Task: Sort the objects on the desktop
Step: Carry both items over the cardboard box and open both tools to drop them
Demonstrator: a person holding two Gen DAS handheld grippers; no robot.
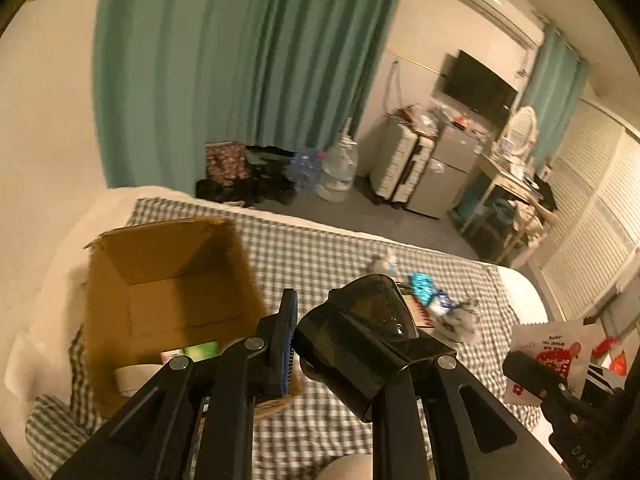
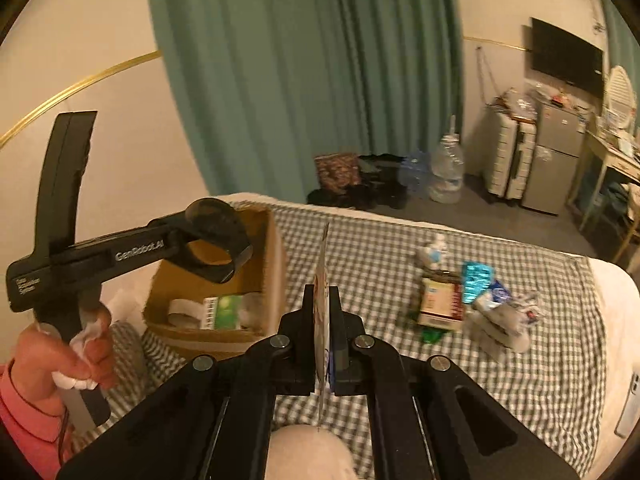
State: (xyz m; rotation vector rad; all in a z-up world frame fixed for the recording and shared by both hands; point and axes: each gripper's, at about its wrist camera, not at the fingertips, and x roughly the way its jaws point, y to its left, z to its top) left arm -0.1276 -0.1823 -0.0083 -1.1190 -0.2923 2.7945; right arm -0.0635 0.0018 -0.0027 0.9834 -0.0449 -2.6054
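1. Your left gripper [image 1: 316,340] was clamped on a dark, translucent cup-shaped object [image 1: 360,336]; in the right wrist view the same gripper [image 2: 218,246] hung above the cardboard box [image 2: 276,264] with the object's open ring showing.
2. Your left hand [image 2: 76,354] gripped the tool's handle, a pink sleeve [image 2: 24,412] at the wrist.
3. Your right gripper [image 2: 323,332] was closed tight on a thin flat packet [image 2: 322,280], seen edge-on between the pads; from the left wrist view the packet [image 1: 556,354] showed a white face with red print.
4. The cardboard box [image 1: 168,264] stood open near the left edge of the checked cloth [image 1: 320,248], holding a roll of tape [image 2: 182,312] and a green-and-white carton [image 2: 224,312].
5. The unsorted pile [image 2: 464,300] lay toward the right edge of the cloth, well apart from the box: a red-and-cream box [image 2: 440,300], a teal foil packet [image 2: 476,280] and crumpled wrappers [image 2: 504,320], all blurred.
6. Behind the bed stood a green curtain [image 2: 304,72], water bottles [image 2: 446,168], a suitcase [image 2: 508,160] and a wall television [image 2: 566,60].
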